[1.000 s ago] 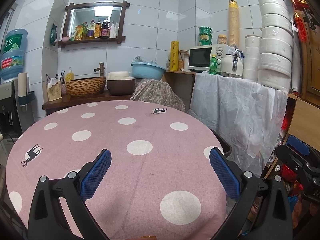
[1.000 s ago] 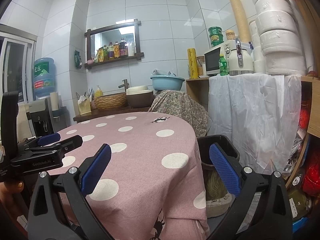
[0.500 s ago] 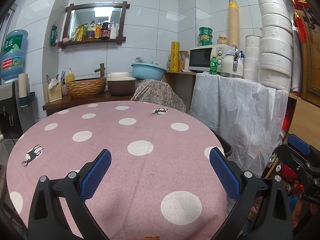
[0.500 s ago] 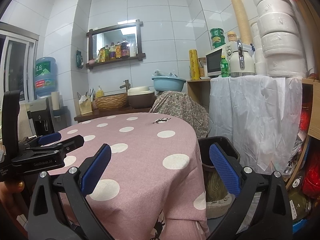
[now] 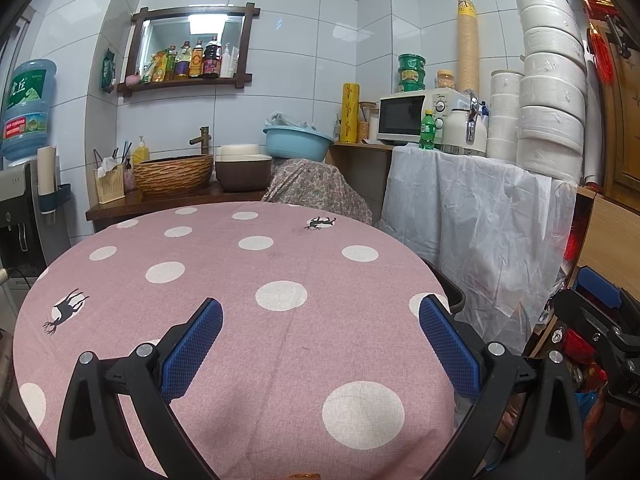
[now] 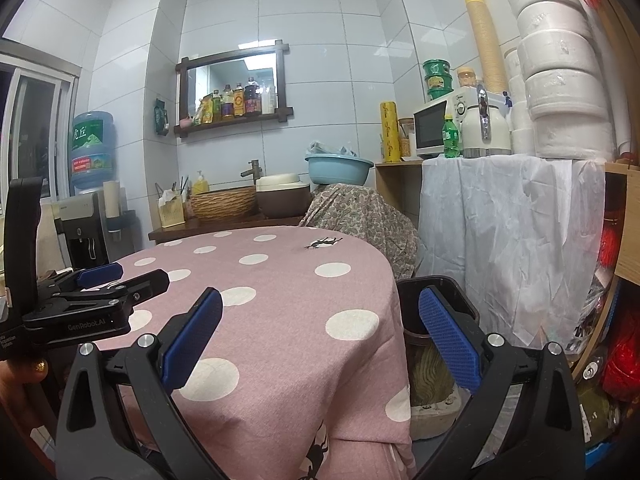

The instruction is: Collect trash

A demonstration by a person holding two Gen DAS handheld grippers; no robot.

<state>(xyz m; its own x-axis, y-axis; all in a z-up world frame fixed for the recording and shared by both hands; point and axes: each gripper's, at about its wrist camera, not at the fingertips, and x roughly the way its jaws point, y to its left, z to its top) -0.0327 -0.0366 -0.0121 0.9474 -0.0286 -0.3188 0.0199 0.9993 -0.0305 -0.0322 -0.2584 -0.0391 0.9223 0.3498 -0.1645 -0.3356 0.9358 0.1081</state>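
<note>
left gripper and right gripper both released, holding nothing; polka-dot tablecloth mid-frame; dark bin lower right.

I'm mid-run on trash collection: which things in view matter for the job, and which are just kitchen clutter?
For the job:
- dark bin beside the table, right side
- left hand-held gripper, open, nothing held
- right hand-held gripper, open, nothing held
- no loose trash visible on the pink tablecloth

Just lying about:
- microwave
- blue basin
- green bottle
- water jug
</note>
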